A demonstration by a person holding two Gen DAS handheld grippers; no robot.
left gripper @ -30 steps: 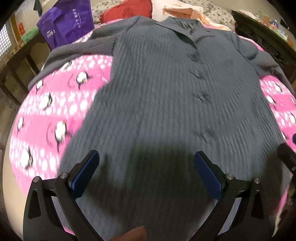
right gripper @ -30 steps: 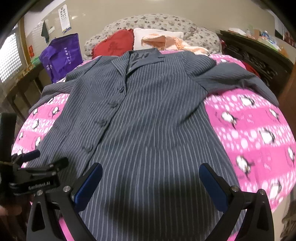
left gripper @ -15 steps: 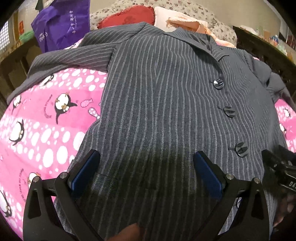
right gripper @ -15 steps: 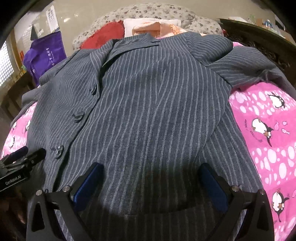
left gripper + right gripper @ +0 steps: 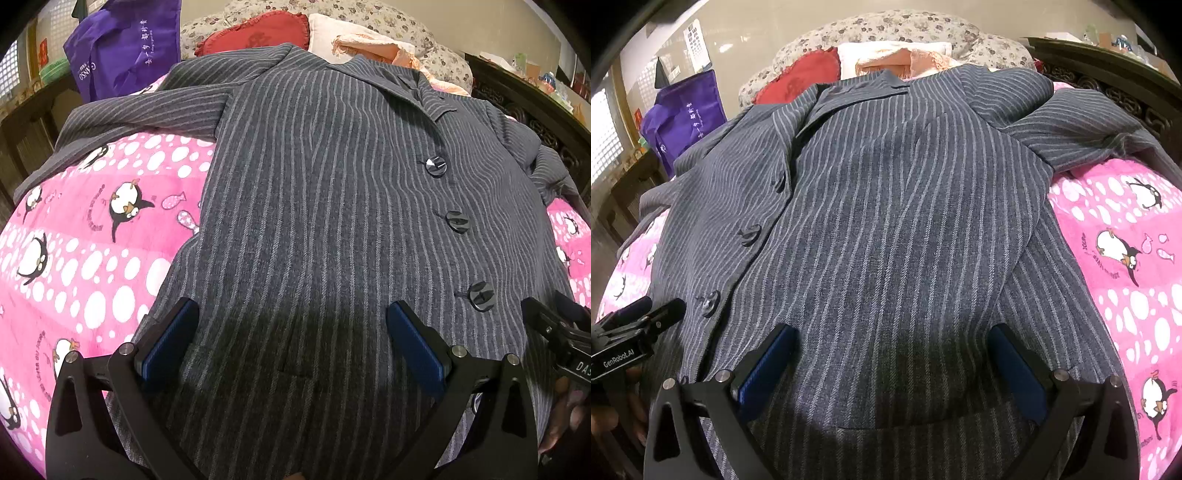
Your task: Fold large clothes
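Plainly, nothing is folded yet. The left claw hangs wide open low over the lower front of the striped coat, its blue pads well apart and holding nothing. The right claw is spread just as wide over the other front panel, also empty. Each claw shows at the edge of the other's view, so the two sit side by side near the hem end.

The coat lies face up and buttoned on the bed, spread over a pink penguin blanket, collar toward the pillows. Three dark buttons run down the closure between the two claws. The left sleeve stretches outward across the blanket; the right sleeve also lies out to the side, with some bunching near its far end. By my judgement the laying-out is finished and the whole fold remains: sleeves in, sides over, then hem toward collar.

As for edges, the coat's left side edge runs just outside the left claw, and its right side edge lies just beyond the right claw, both within easy reach. Open blanket flanks the coat on both sides, giving room to sweep. Farther out, a purple bag stands at the left, a red cushion and pillows crowd the collar, and dark wooden furniture bounds the right.
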